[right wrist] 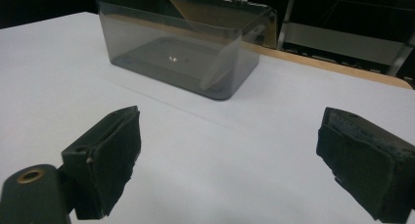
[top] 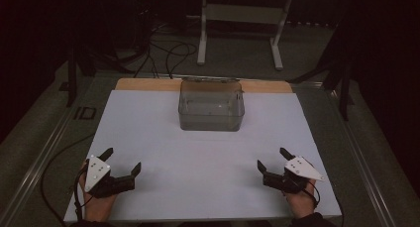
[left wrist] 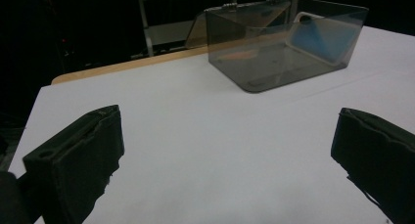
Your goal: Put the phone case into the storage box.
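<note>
While the left gripper [top: 120, 160] and right gripper [top: 271, 158] rest spread and empty near the table's [top: 148, 138] front edge, the clear box [top: 211, 107] sits untouched at the far middle, so work seems unstarted.

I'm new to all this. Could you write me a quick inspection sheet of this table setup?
Surface: white sheet over a wooden board.
Job's things: clear smoky box, lid open at the back, far centre.
Clutter: nothing seen.
Grippers: left gripper and right gripper both open, at the near edge, holding nothing.
Cables: black cable trailing from the left gripper; more cables on the floor.
Surroundings: dark room, white frame legs behind.
</note>
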Available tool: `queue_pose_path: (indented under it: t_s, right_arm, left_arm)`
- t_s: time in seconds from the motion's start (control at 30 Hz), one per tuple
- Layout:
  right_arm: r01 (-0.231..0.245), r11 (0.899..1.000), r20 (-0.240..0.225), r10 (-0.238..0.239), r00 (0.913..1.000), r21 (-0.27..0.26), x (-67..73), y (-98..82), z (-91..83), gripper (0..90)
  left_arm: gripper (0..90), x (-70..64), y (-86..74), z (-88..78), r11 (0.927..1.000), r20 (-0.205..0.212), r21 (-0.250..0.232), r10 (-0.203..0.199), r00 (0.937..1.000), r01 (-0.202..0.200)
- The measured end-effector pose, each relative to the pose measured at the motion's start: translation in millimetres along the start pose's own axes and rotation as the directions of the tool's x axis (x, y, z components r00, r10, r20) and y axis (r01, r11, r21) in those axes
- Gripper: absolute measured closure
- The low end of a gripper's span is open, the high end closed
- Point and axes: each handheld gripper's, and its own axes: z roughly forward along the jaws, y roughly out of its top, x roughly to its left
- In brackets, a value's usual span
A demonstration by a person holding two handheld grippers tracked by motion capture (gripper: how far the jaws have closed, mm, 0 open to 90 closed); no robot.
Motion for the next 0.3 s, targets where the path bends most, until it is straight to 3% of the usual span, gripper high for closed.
queue_pose_path:
  t_s: [0.3]
  right_arm:
    - [-0.006, 1.000, -0.007, 0.006, 1.0000, 0.005, -2.7, -5.5, 0.2, 9.7]
  left_arm:
    - [0.2, -0.3, -2.3, 0.7, 1.0000, -0.009, 0.006, -0.001, 1.0000, 0.002]
